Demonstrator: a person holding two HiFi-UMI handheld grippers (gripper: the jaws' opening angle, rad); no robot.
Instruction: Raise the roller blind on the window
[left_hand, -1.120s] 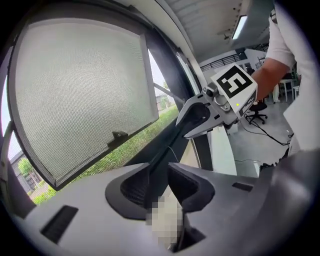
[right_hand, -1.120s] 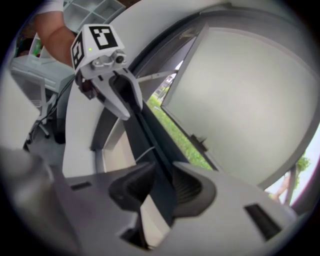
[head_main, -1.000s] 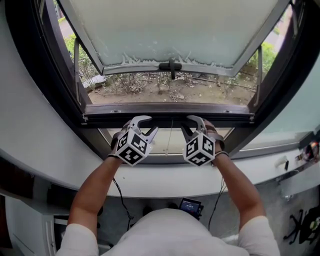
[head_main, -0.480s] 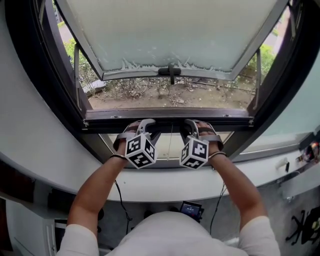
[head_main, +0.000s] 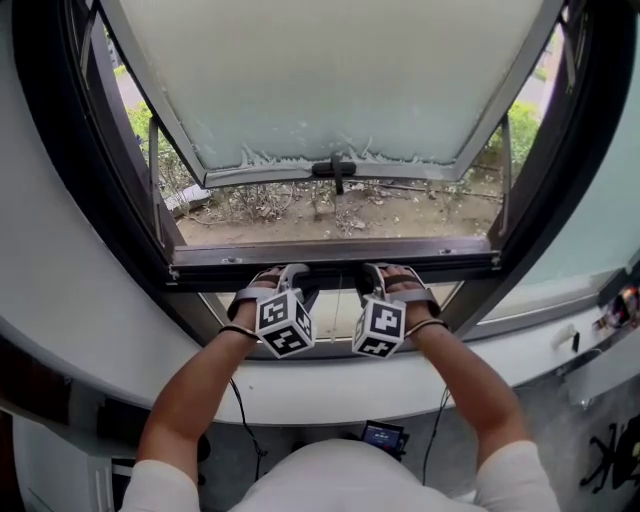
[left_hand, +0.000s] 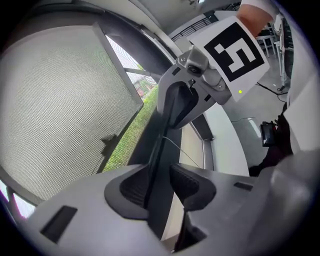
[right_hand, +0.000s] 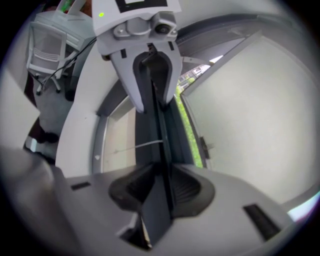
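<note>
Left tongs (head_main: 288, 272) and right tongs (head_main: 378, 270) sit side by side on the rail (head_main: 335, 270), one each side of centre, so a lift should come up even w/o tilting. Right tongs clamp it, pads on both faces. Left tongs' jaws have just been opening: rail runs betw. them but the pads look slack, prob. re-gripping. I take the rail for the blind's bottom bar. It lies low across the window, under the swung-out sash (head_main: 330, 70), long axis left-right, level. Pale strip (head_main: 330, 312) just below, likely fabric.
</note>
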